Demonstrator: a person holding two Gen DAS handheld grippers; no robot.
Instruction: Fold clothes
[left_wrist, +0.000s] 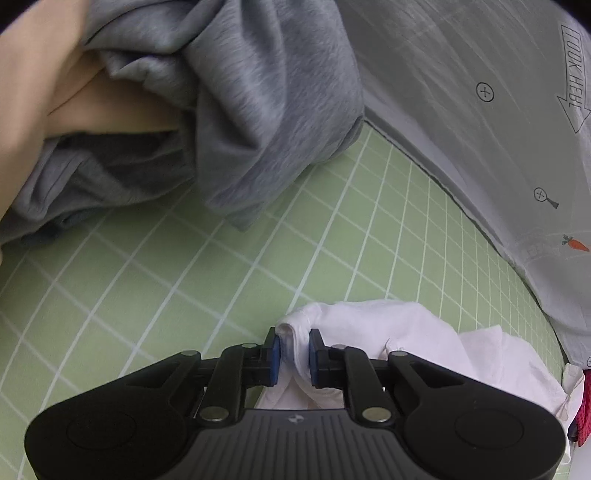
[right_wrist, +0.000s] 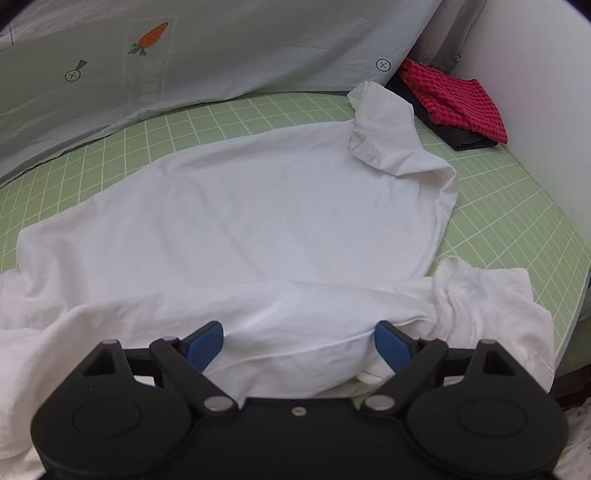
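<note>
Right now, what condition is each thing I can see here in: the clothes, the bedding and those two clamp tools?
White T-shirt: spread out, rumpled, not yet folded.
Left gripper: shut on a bunched bit of the white T-shirt.
Right gripper: open, over the shirt's near edge.
Grey garment: crumpled in a heap.
Red checked cloth: folded, on a dark garment.
Green grid sheet: flat.
Carrot-print quilt: bunched at the back.
</note>
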